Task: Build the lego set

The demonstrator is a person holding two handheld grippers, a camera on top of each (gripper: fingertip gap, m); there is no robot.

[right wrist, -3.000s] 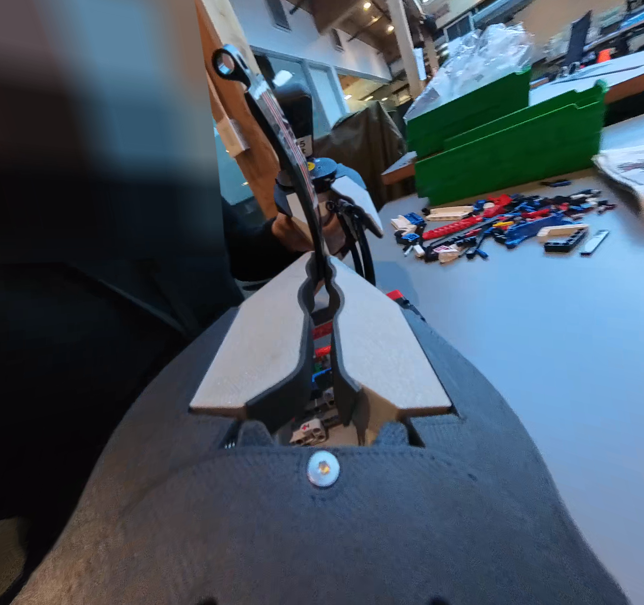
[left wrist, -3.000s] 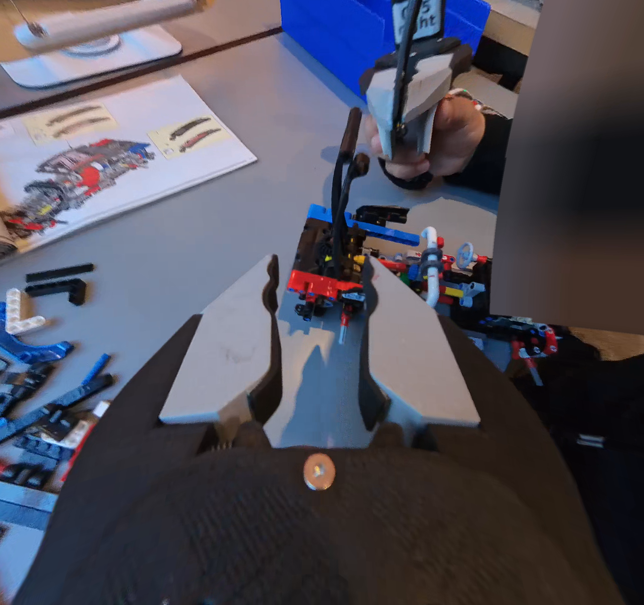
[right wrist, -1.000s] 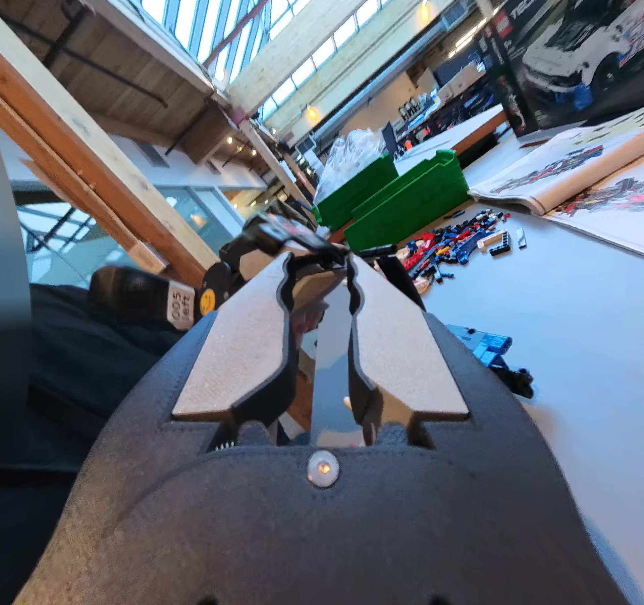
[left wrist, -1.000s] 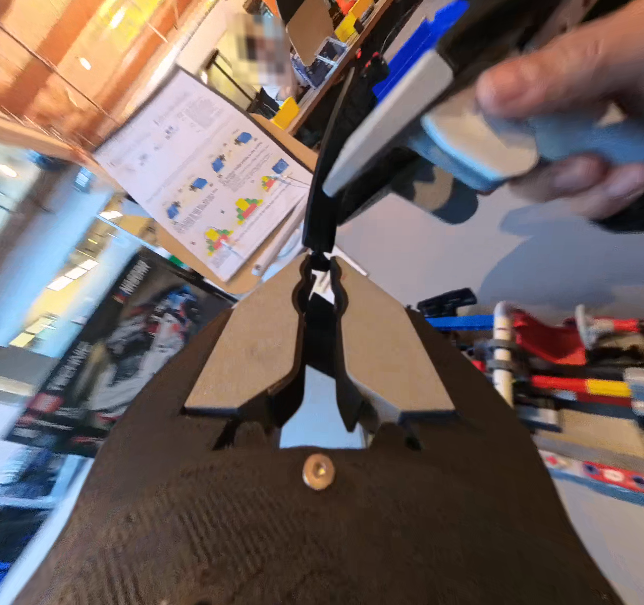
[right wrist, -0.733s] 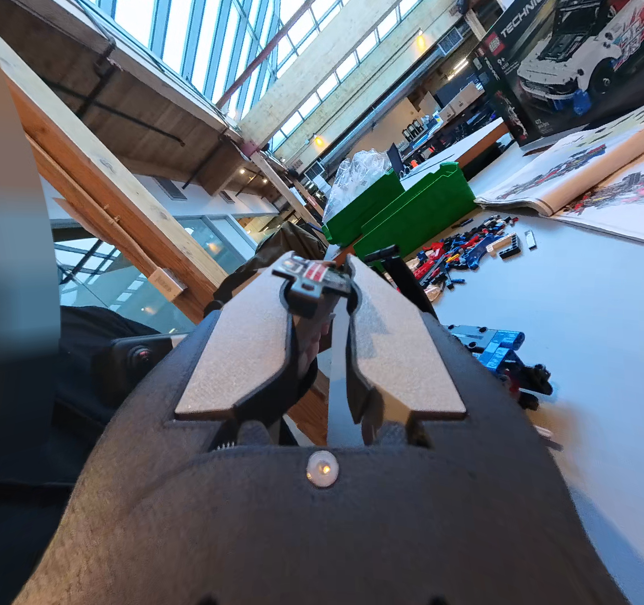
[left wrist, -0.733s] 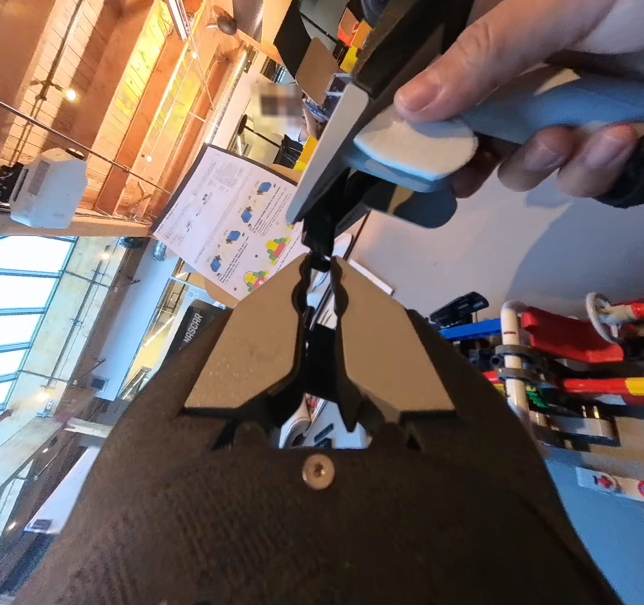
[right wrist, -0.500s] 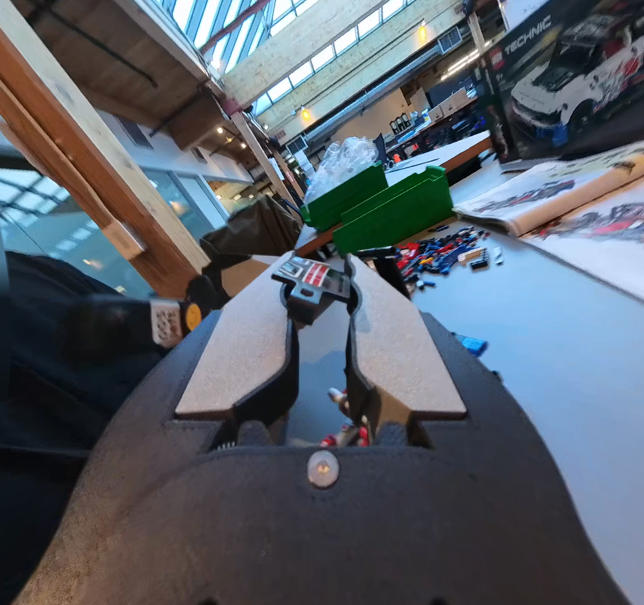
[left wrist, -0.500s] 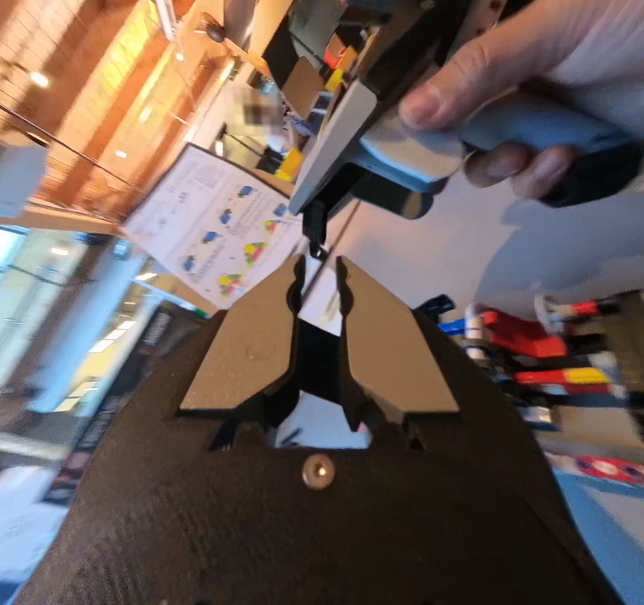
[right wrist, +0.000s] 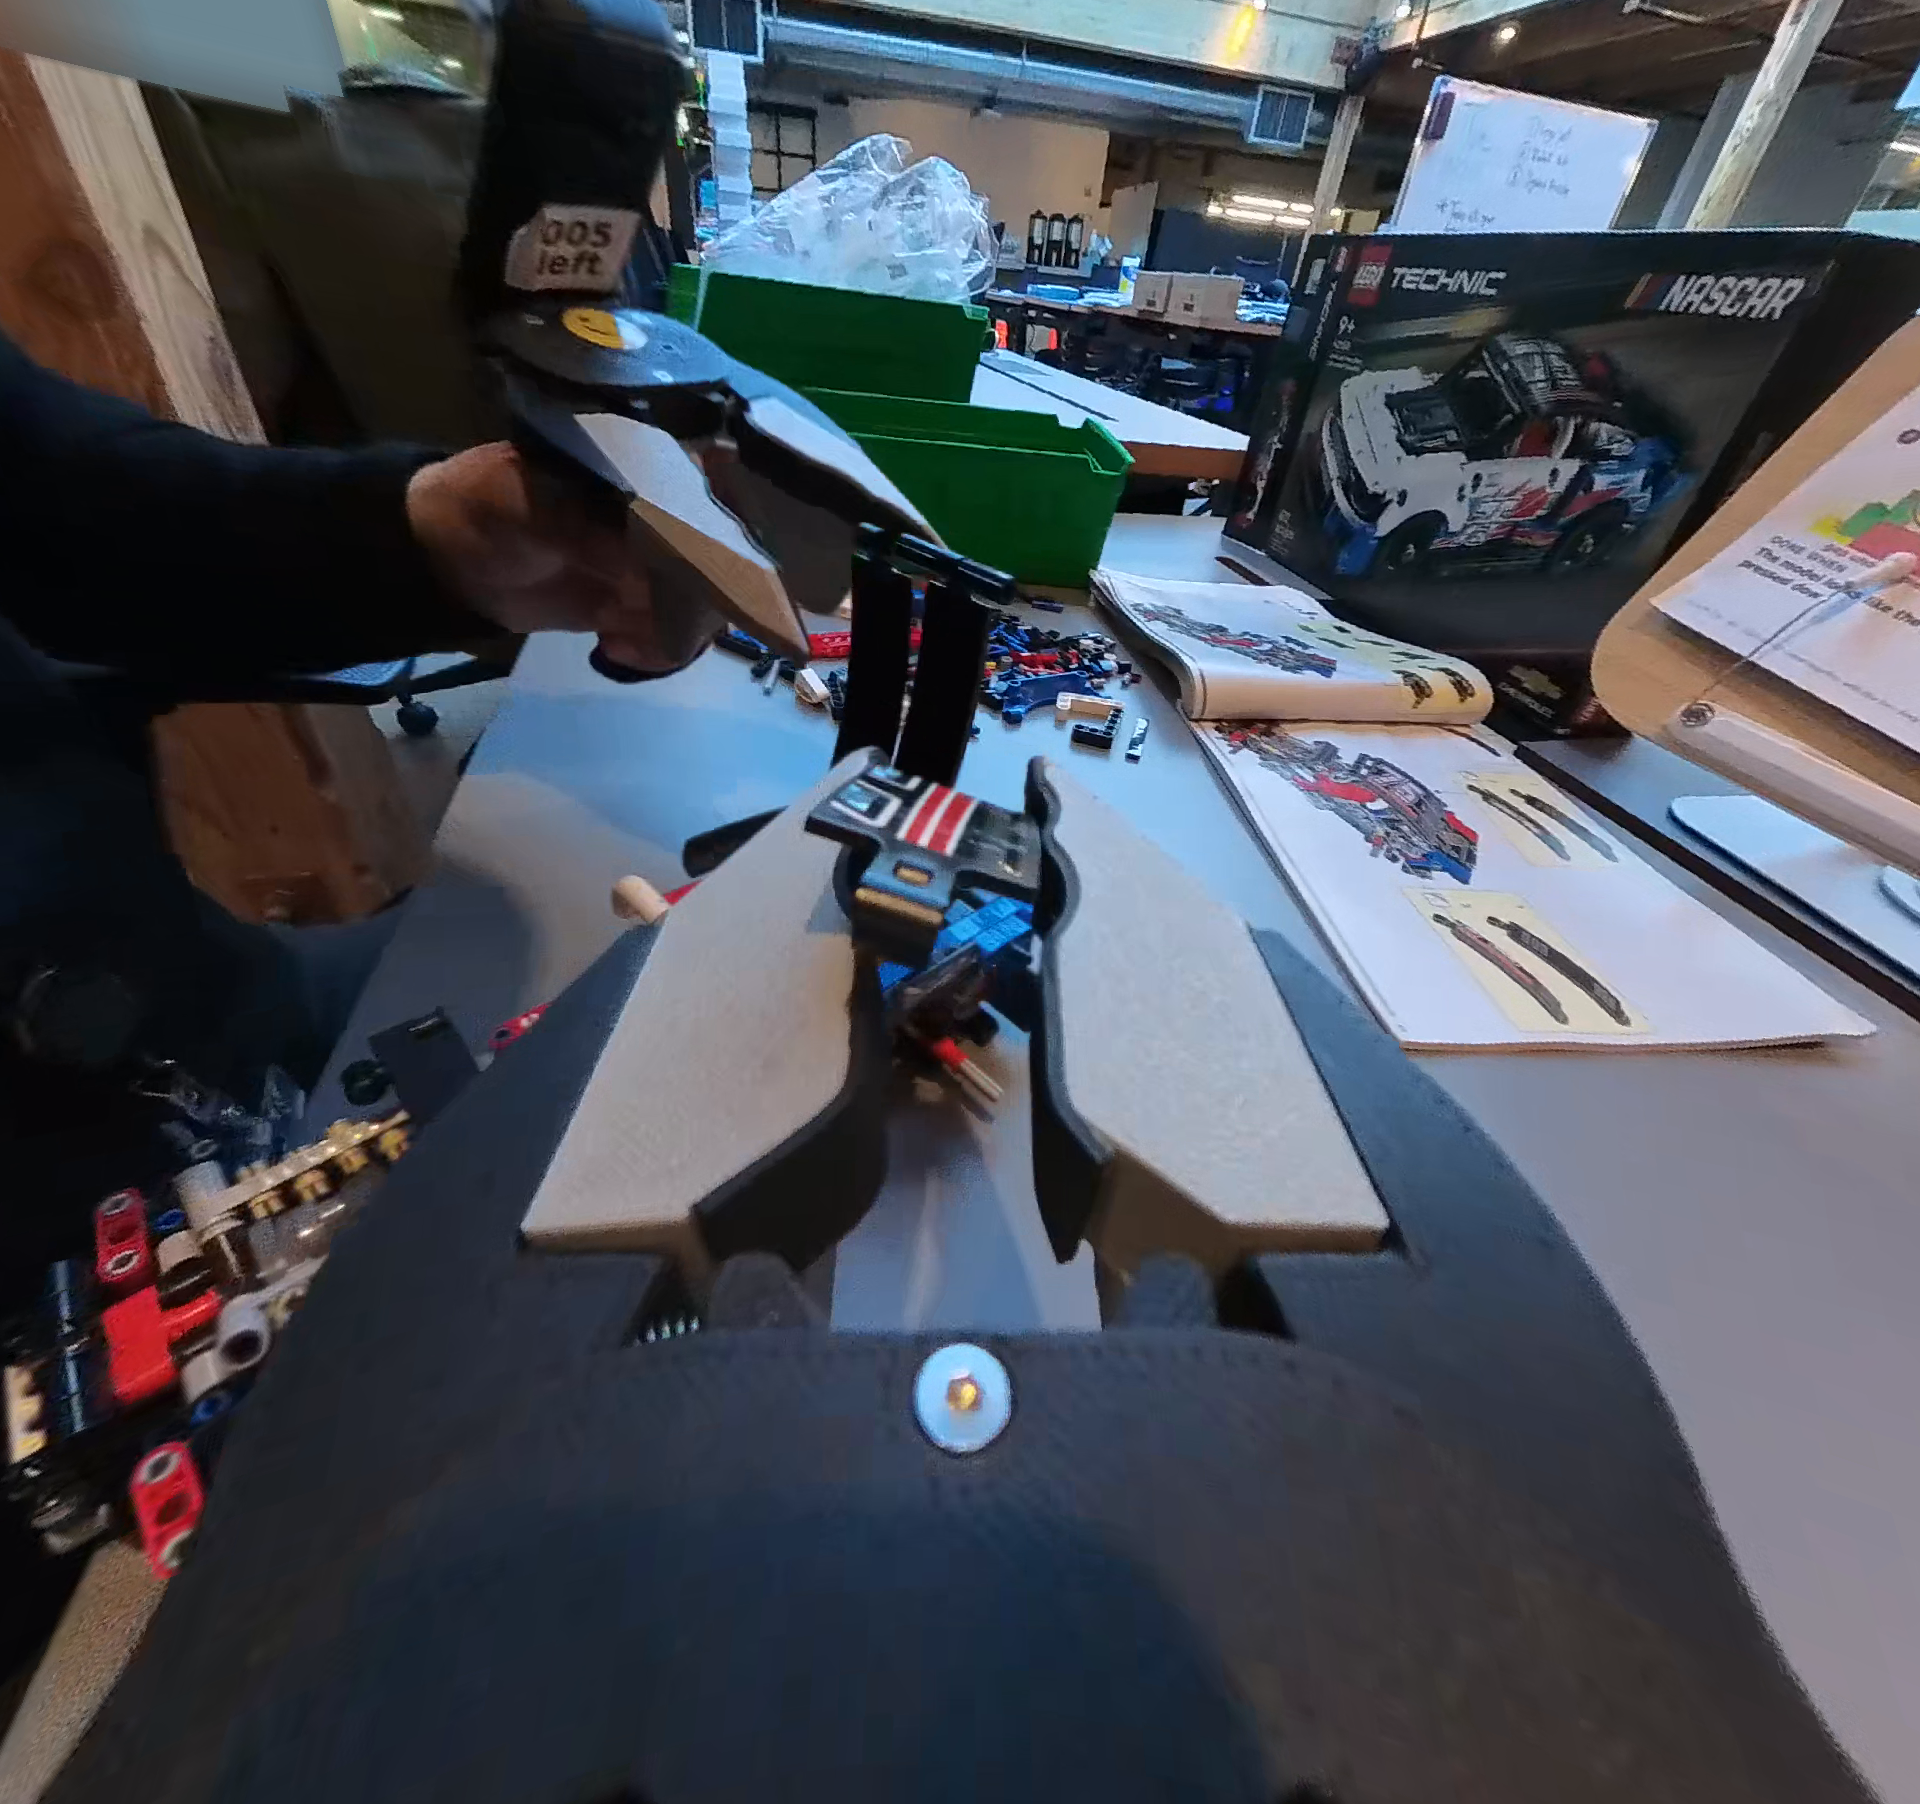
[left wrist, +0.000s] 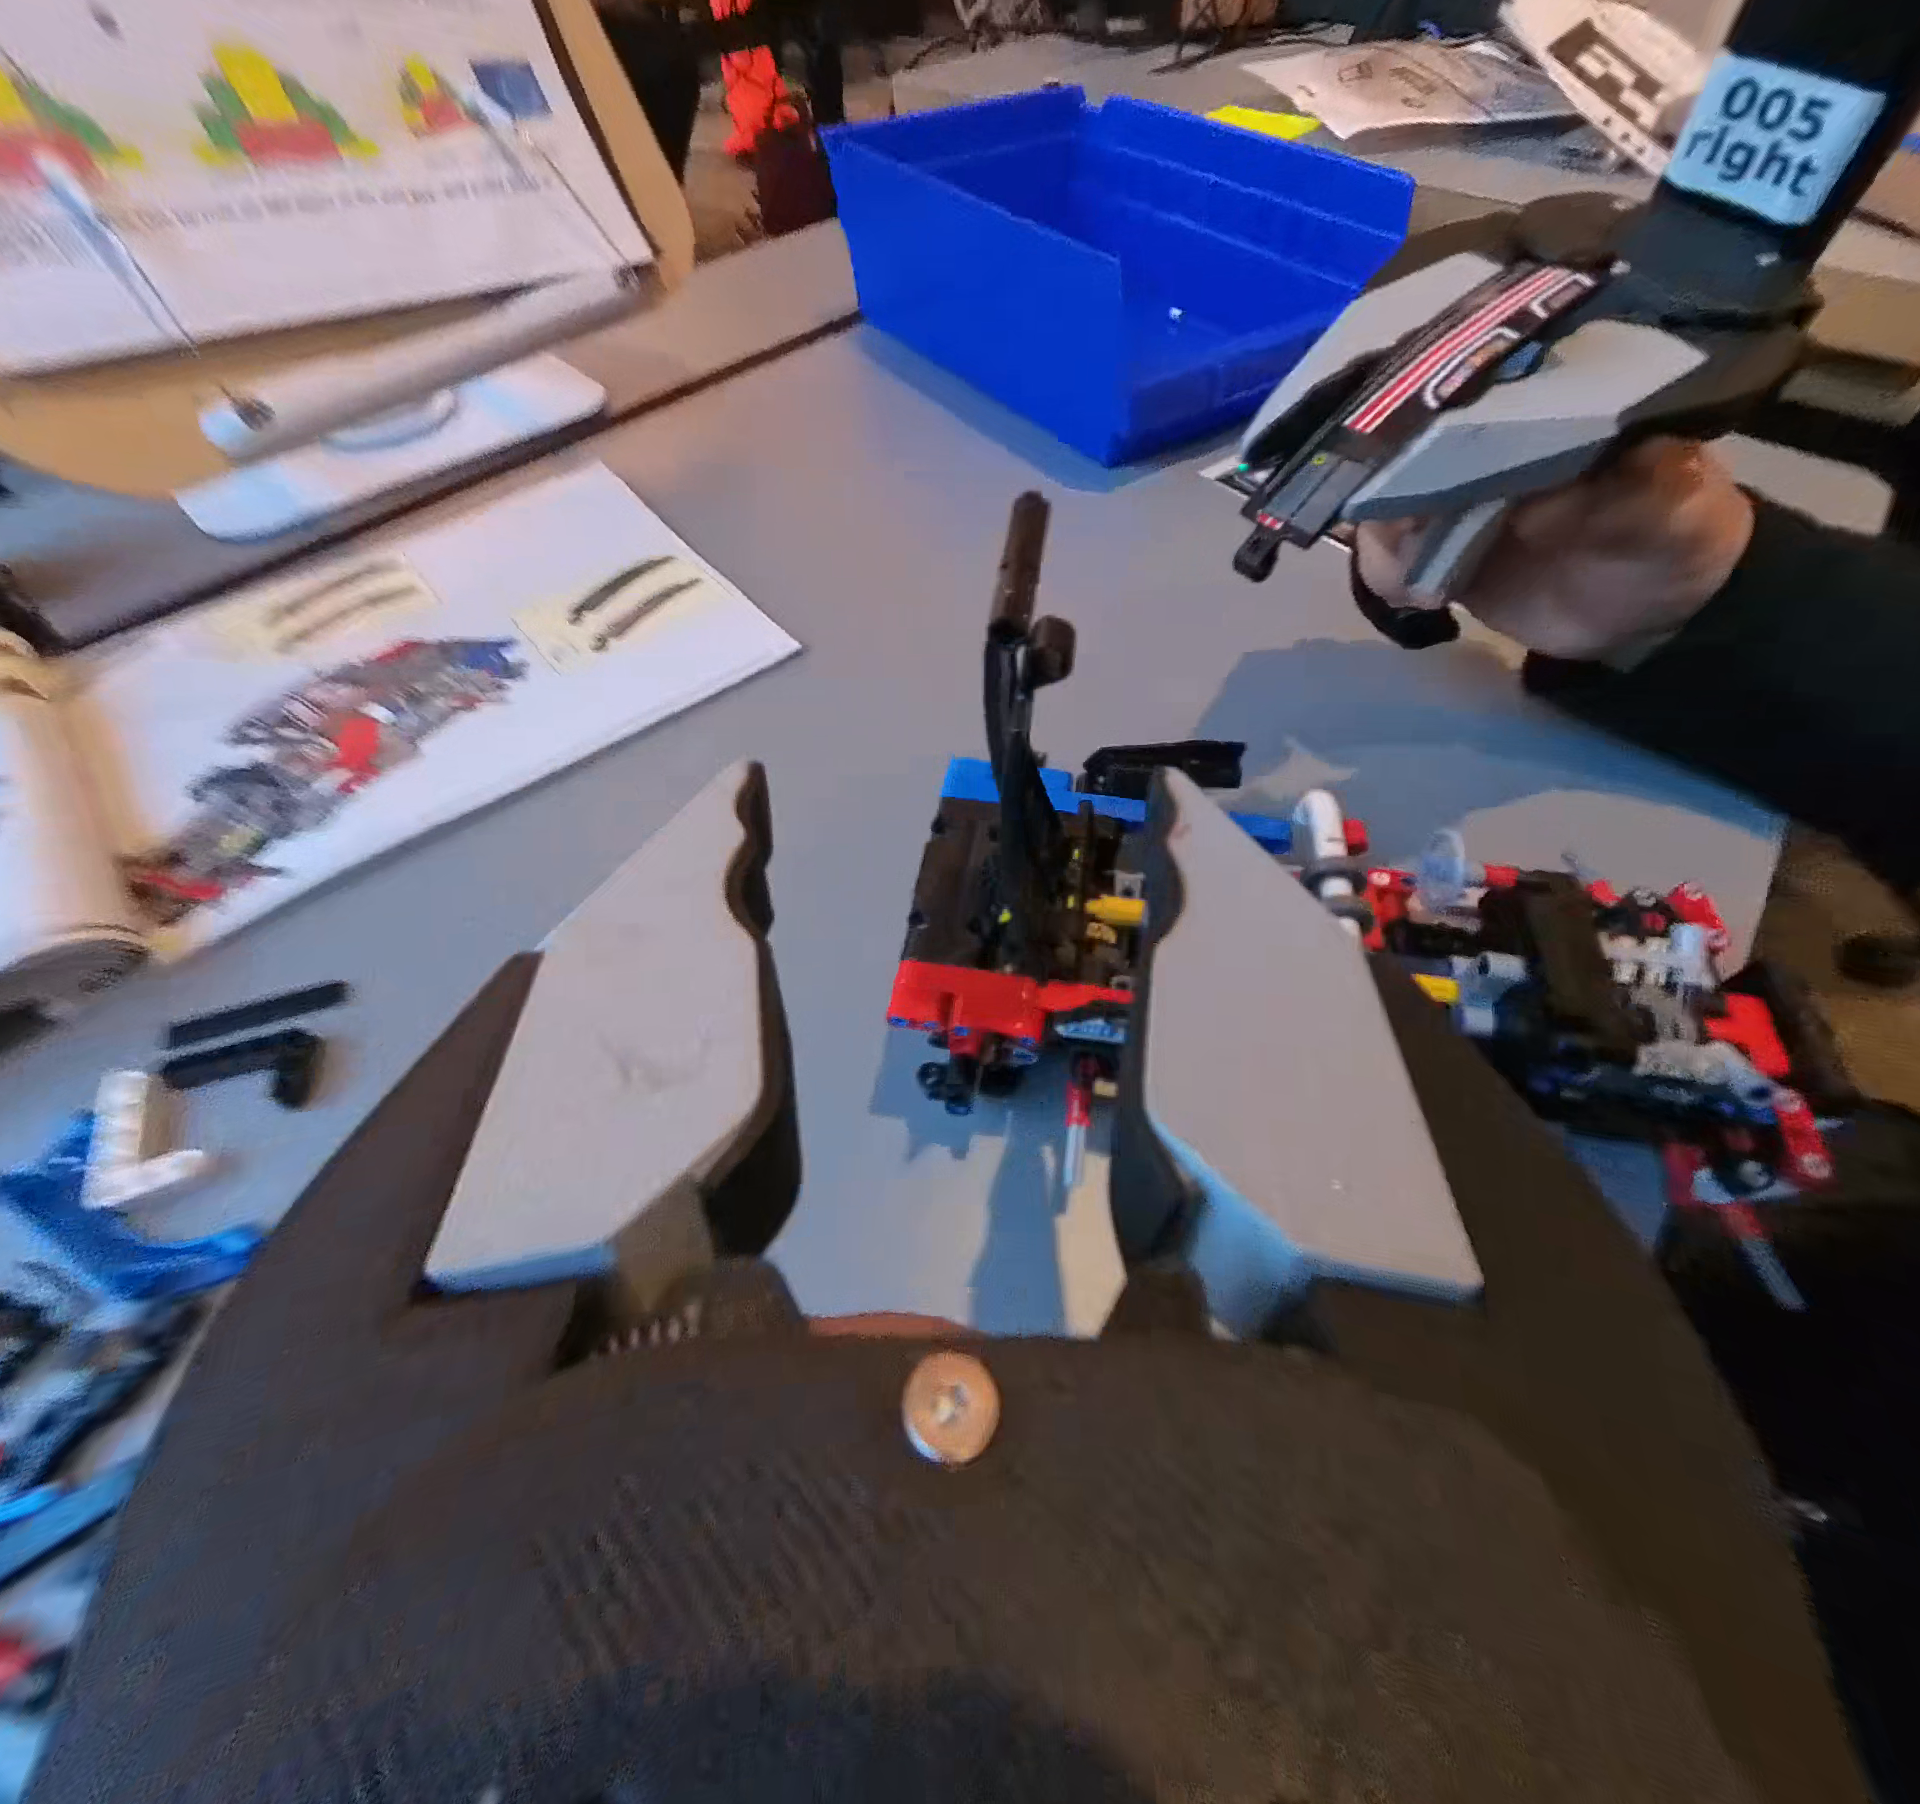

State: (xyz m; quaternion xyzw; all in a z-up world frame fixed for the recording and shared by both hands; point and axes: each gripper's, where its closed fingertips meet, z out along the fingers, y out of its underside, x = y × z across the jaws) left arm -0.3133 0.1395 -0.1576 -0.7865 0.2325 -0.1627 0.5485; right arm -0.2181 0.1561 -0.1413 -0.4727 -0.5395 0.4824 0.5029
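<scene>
The partly built model (left wrist: pixel 1023 923), black with a red front and blue back, stands on the grey table with two black curved beams (left wrist: pixel 1013 674) rising from it. My left gripper (left wrist: pixel 954 819) is open and empty, hovering just in front of the model. My right gripper (right wrist: pixel 951 798) is shut on a black curved panel with red and white stripes (right wrist: pixel 935 829). It holds the panel in the air above and to the right of the model, as the left wrist view shows (left wrist: pixel 1434 372). The beams (right wrist: pixel 914 663) stand beyond the panel, with the left gripper (right wrist: pixel 769 549) above them.
A longer chassis section (left wrist: pixel 1579 954) lies right of the model. A blue bin (left wrist: pixel 1112 248) stands behind it. An open instruction booklet (left wrist: pixel 364 694) and loose pieces (left wrist: pixel 156 1131) lie to the left. Green bins (right wrist: pixel 966 476) and the set's box (right wrist: pixel 1558 455) stand farther off.
The left gripper let go of the striped panel that both grippers held up in the air, opened wide and swung down over the model. The right gripper kept the panel and lowered.
</scene>
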